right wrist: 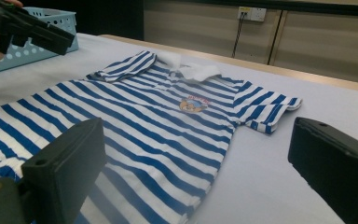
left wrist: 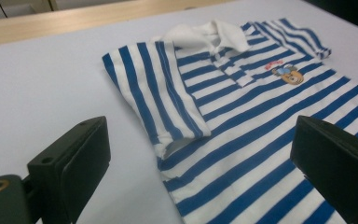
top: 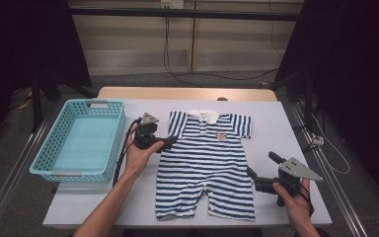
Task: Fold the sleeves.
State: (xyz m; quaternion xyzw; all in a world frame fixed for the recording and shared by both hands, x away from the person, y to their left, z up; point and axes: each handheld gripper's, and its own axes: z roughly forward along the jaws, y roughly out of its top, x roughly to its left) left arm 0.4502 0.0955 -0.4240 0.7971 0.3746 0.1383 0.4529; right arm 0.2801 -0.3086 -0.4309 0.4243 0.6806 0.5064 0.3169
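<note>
Dim room, pale worktop [top: 276,128] with a striped romper [top: 207,163] laid flat face-up in the middle, collar toward the far edge, and a blue basket [top: 79,140] well to its left. Left tool [top: 170,142] sits at the romper's left sleeve edge, jaws spread wide with nothing between them; in the left gripper view the sleeve [left wrist: 158,102] lies just ahead on the worktop, untouched. Right tool [top: 259,170] hangs at the romper's right hem side, jaws also wide apart and empty, with the bear badge [right wrist: 192,104] ahead in the right gripper view.
</note>
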